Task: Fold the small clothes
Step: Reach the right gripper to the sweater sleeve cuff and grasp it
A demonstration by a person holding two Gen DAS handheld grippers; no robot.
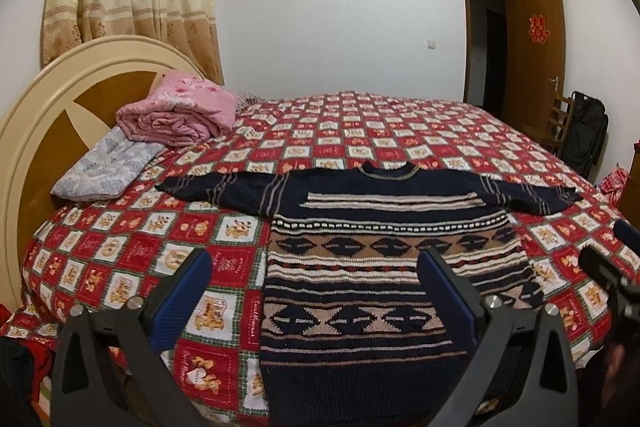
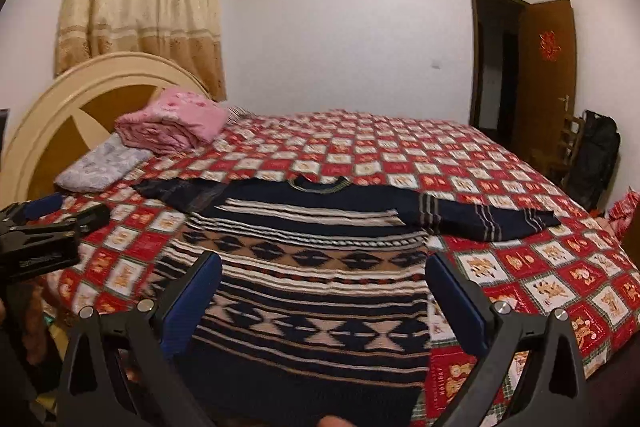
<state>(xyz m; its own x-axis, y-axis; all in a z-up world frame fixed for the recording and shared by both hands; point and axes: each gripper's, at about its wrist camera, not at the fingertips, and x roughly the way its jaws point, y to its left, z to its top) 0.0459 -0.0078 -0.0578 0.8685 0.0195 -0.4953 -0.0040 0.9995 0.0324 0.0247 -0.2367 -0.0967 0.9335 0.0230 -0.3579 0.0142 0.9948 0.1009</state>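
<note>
Left wrist view, left to right: a pillow (image 1: 108, 165) and a pink quilt (image 1: 180, 115) are sitting upper left by the headboard (image 1: 36, 107), well apart from the work. The sweater (image 1: 360, 247) is lying flat, front up, on the checked bedspread (image 1: 120, 267), filling frame centre; hem is sitting at frame bottom, collar at frame mid-height, so body axis is running straight away from both claws. The left sleeve (image 1: 216, 191) is stretching toward frame left, the right sleeve (image 1: 532, 195) toward frame right, approx. crosswise to that axis.

The left gripper (image 1: 314, 291) is hanging above the sweater's left edge, jaws standing wide apart, nothing between them. Left finger is over bedspread, right finger over knit.

Right wrist view: the right gripper (image 2: 324, 295) is hovering over the body centre-right, jaws likewise spread wide and holding nothing.

Judgement: the left claw is nearer the left sleeve, the right claw nearer the right sleeve; a sleeve-in fold looks like the next call.

Obscured: hem is cut off by the frame bottom and the claw bodies in both views. Left sleeve cuff is blurred in the right wrist view. Height of either claw above the fabric cannot be told.
</note>
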